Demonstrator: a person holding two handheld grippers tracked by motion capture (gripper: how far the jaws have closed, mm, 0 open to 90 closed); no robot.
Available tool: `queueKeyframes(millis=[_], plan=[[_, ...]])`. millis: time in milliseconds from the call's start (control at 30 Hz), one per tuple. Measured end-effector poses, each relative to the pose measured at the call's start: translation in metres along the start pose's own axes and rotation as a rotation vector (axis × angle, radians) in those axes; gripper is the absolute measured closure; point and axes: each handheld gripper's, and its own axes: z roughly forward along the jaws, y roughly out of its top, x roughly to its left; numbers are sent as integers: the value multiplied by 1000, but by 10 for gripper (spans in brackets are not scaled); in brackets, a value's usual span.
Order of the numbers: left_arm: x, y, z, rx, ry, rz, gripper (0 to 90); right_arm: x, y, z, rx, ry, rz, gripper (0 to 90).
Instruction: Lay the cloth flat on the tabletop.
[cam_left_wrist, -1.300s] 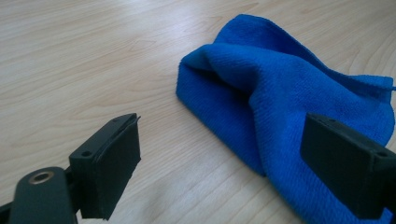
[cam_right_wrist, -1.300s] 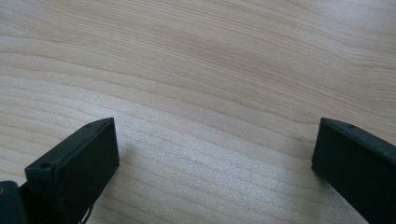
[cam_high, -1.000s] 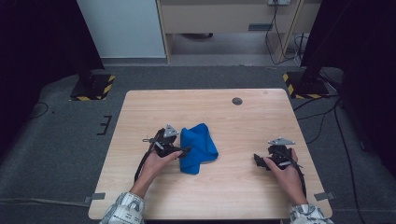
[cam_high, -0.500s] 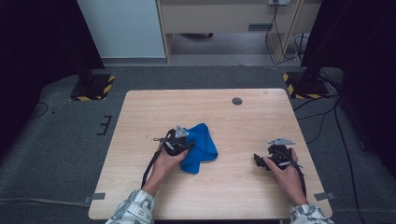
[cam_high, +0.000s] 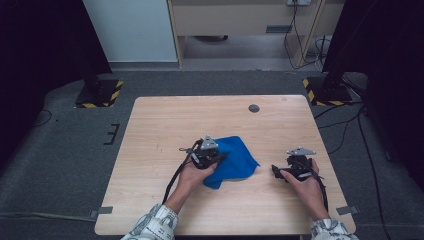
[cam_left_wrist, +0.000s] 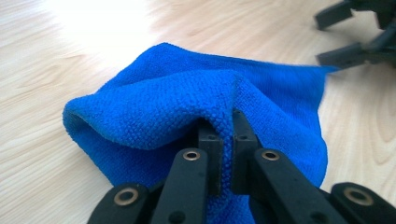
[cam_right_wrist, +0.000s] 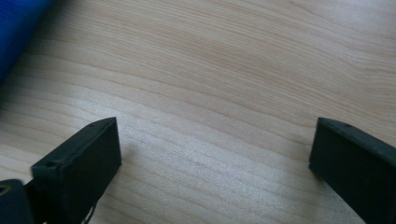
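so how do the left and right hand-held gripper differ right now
The left hand-held gripper is shut on a fold of the blue cloth, having just closed; the right hand-held gripper stands wide open with bare table between its jaws. In the high view the left sits at the cloth's edge, while the right rests apart from it, to the cloth's right. Both are black, two-jawed and held low over the table.

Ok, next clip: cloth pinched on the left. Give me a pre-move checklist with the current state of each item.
1. Left gripper shut on a fold of the blue microfibre cloth: ok; its jaws have just been closing.
2. Fold held between the pads, not just at the tips: ok.
3. Right gripper open with nothing between its jaws: ok.
4. Right gripper apart from the cloth's near corner in the high view: ok.
5. Wooden table around the cloth free of obstacles: ok.
6. How many layers are pinched: cannot tell.
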Motion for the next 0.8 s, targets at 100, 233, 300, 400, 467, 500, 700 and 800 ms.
queueKeyframes(millis=[100, 233, 300, 400, 467, 500, 700, 800], plan=[[-4, -1, 4, 21, -4, 11, 859, 6, 5, -3, -18, 16, -31, 180], [-6, -6, 8, 35, -4, 18, 849, 21, 16, -13, -80, 58, -75, 351], [-7, -11, 12, 51, -2, 17, 824, 29, 20, -16, -98, 93, -79, 422], [-9, -12, 12, 51, 22, 7, 655, 43, 21, -15, -78, 158, -101, 452], [-11, -9, 8, 40, 39, 12, 527, 50, 22, -13, -70, 168, -117, 451], [-11, -8, 5, 33, 47, 12, 481, 53, 22, -12, -63, 178, -120, 447], [-7, -9, -16, 4, 56, 3, 367, 57, 19, -3, -20, 202, -121, 410], [-3, -11, -28, -11, 68, 14, 364, 57, 20, -1, -15, 220, -103, 427]])
